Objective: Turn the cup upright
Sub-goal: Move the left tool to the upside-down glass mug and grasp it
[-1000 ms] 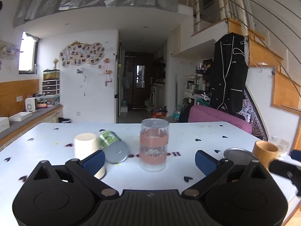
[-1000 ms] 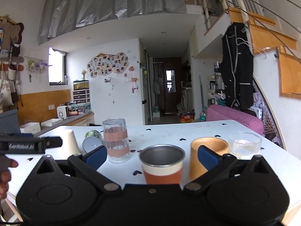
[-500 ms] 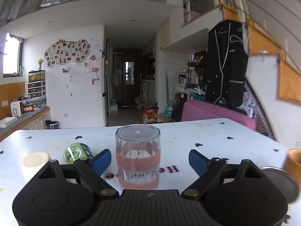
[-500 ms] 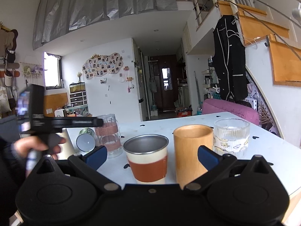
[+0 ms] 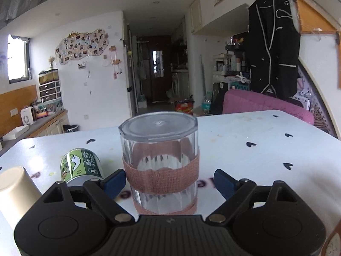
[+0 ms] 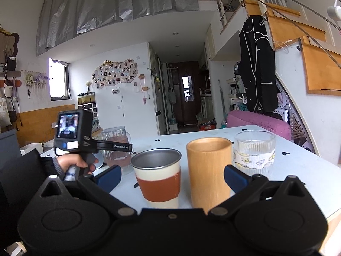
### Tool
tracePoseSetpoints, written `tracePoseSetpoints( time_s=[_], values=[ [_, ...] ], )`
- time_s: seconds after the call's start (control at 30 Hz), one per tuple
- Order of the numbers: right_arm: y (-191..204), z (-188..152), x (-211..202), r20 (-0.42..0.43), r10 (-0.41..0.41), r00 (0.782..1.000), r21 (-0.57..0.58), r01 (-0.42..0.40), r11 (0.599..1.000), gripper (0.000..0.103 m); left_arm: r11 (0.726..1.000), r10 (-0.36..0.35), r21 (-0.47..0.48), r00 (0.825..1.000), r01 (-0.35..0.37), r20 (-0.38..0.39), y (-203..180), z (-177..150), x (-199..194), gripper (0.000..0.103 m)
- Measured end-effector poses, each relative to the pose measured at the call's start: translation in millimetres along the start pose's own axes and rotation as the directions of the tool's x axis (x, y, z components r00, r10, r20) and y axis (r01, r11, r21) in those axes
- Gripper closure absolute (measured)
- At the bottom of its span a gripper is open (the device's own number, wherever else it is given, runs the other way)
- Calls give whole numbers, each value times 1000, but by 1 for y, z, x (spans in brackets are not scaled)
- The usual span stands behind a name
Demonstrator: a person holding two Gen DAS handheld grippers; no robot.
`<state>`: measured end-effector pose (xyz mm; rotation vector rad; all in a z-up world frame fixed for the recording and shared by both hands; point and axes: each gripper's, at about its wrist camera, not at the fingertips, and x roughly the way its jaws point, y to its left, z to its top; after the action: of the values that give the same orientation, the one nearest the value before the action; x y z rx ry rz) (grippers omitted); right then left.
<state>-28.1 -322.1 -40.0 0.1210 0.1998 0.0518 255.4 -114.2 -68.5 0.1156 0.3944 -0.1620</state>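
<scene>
A clear glass cup with a pink burlap band (image 5: pixel 159 162) stands upside down on the white table (image 5: pixel 255 145), base up. My left gripper (image 5: pixel 168 181) is open, its blue fingertips on either side of the glass and apart from it. The same glass shows in the right wrist view (image 6: pixel 117 147), partly behind the left gripper's body (image 6: pixel 85 143). My right gripper (image 6: pixel 171 176) is open and empty, just in front of an upright steel cup with a brown sleeve (image 6: pixel 157 179) and an upright wooden cup (image 6: pixel 210 170).
A green-labelled can (image 5: pixel 82 166) lies on its side left of the glass. A cream cup (image 5: pixel 16 189) stands upside down at the far left. An upright ribbed glass (image 6: pixel 253 151) stands right of the wooden cup. The table's right edge is close.
My left gripper has moved forward to the upside-down glass, which now sits between its open fingers. My right gripper has drawn closer to the steel and wooden cups.
</scene>
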Motion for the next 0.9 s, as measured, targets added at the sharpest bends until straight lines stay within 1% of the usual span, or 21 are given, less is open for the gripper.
tracePoseSetpoints(
  time_s=[0.13,0.2,0.37,0.5,0.63,0.73,0.9],
  values=[
    [0,-1,0,-1,-2,1000,2,2,1000,0,999,31,16,999,-31,-22,2,0,8,27],
    [-1,0,0,-3,-3,1000,4,3,1000,0,1000,17,-4,1000,-17,-21,7,-1,8,28],
    [0,-1,0,-4,-1,1000,0,1,1000,0,1000,4,9,1000,-4,-29,7,-4,-5,28],
    [0,-1,0,-2,0,1000,1,0,1000,0,999,-46,24,998,47,-41,9,-14,-34,28],
    [0,-2,2,-6,6,1000,4,-6,1000,0,994,-96,55,995,97,-27,9,-31,-70,28],
    [2,-3,3,-9,14,1000,1,-14,1000,0,989,-130,63,991,131,-23,12,-43,-96,28],
    [7,-4,7,-24,28,999,2,-28,1000,0,978,-184,89,982,187,-46,16,-57,-133,28]
  ],
)
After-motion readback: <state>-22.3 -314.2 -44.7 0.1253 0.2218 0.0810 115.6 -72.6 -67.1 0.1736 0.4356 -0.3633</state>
